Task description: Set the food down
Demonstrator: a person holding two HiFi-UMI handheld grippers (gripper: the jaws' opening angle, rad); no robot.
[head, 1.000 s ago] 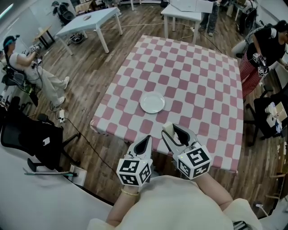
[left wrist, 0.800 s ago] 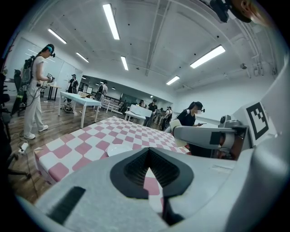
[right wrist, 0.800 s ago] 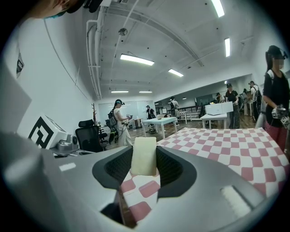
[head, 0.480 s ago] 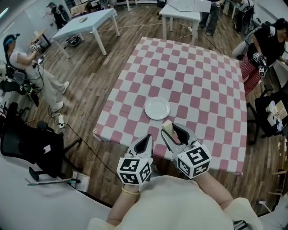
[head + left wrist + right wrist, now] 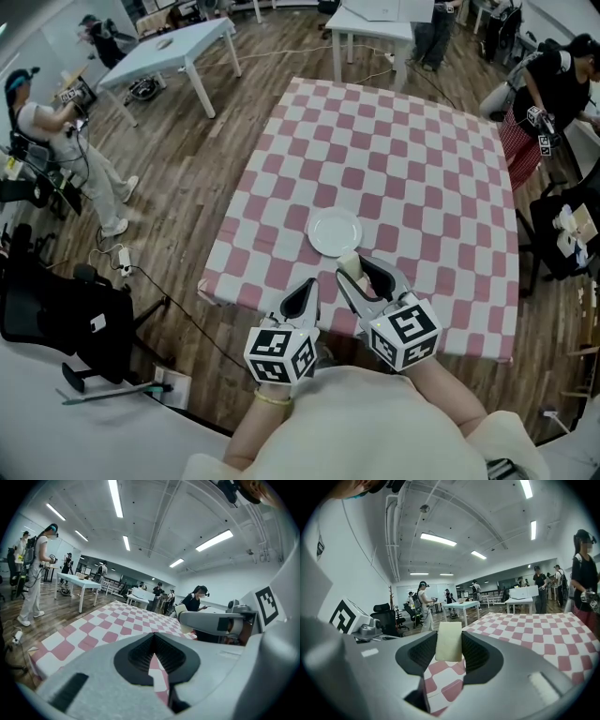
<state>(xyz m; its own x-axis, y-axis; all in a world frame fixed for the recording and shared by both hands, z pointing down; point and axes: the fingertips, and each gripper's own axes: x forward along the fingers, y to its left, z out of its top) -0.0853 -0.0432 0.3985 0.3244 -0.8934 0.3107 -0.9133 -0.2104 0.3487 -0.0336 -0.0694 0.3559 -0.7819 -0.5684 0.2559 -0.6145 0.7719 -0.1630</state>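
1. Right gripper (image 5: 364, 272): clenched on the food (image 5: 449, 642), a pale cream slab. The right gripper view shows the slab standing upright between the two ribbed pads, with both jaws pressed against its sides.

2. Left gripper (image 5: 306, 292): closed and empty. In the left gripper view I see its jaws meeting at the tips, with only the checked cloth visible behind them. It sits at 9 o'clock from the right gripper, close beside it.

3. Position of the food: held in the air over the near edge of the table (image 5: 412, 159), which carries a pink-and-white checked cloth. I cannot tell from these views how high it is above the cloth.

4. Plate (image 5: 335, 232): white, round and bare, lying flat on the cloth. It is at 12 o'clock from the food, with its near rim just beyond the slab's top end in the head view.

5. Surroundings: a pale blue table (image 5: 169, 47) stands at 10 o'clock on the wood floor, well apart from the checked table.
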